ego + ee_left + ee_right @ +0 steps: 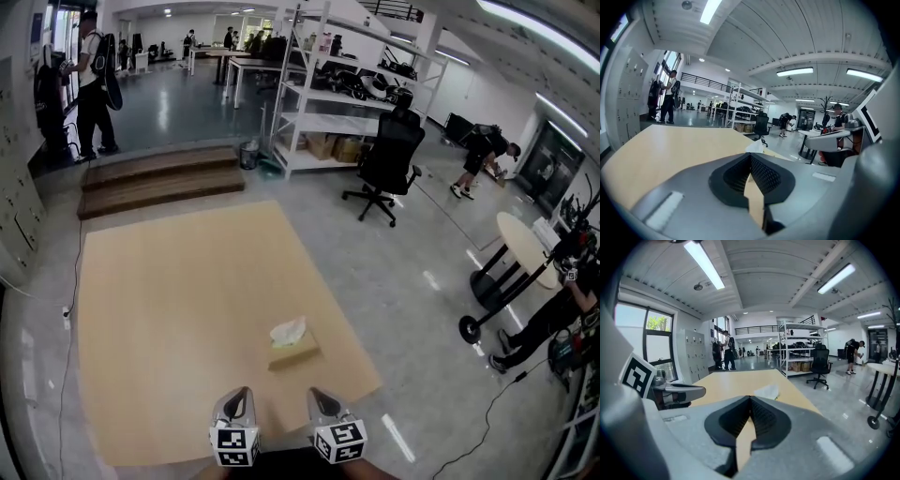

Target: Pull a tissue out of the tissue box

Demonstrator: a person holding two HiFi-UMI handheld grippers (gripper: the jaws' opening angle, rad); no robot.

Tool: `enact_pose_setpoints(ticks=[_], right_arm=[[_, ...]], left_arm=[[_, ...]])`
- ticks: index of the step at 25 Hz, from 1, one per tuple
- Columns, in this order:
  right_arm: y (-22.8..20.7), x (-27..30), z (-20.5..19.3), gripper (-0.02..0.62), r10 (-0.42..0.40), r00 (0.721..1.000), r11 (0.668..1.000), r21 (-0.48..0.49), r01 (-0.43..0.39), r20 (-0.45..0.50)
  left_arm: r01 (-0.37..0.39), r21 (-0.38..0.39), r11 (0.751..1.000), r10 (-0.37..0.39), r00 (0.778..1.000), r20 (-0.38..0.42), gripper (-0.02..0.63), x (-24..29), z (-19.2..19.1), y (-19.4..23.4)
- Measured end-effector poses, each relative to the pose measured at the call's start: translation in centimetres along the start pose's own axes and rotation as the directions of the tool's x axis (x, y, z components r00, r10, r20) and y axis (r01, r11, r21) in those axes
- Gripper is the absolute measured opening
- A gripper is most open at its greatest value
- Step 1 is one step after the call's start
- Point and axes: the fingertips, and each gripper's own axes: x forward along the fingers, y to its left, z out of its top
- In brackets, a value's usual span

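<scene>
A tan tissue box (294,353) sits near the front right of a large light wooden table (169,309), with a white tissue (288,330) sticking up from its top. Both grippers hover side by side at the table's near edge, short of the box. My left gripper (242,394) has its jaws meeting at the tips with nothing between them, and my right gripper (320,397) is the same. In the left gripper view the tissue (756,146) peeks over the shut jaws. In the right gripper view the tissue (767,391) lies straight ahead on the table.
A black office chair (389,159) and white shelving (347,84) stand beyond the table's far right corner. Wooden steps (159,178) run along the far side. A round white table (517,248) and a seated person (553,319) are at the right. Another person (92,80) stands far left.
</scene>
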Motion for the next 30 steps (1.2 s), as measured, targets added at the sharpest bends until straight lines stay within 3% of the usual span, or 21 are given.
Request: enact_pose_setpoints(ticks=[6,22,30], right_arm=[[0.1,1.8,1.7,-0.009,0.048,0.999,0.999,-0.024,-0.048,0.003],[-1.2,7.7,2.0,-0.008,0.206,0.972,0.975,-0.060,-0.213,-0.114],[-1.8,11.8,1.5,0.073,0.225,0.951,0.965,-0.086,-0.247,-0.211]], left_arm=[[-0.051,-0.009,0.999,0.051,0.998,0.023,0.018,0.3,1.9,1.0],[-0.243,-0.034,0.970,0.243,0.970,0.022,0.018,1.6,3.3,3.0],[-0.283,-0.063,0.957,0.284,0.959,0.005,0.018,3.9,3.8,4.8]])
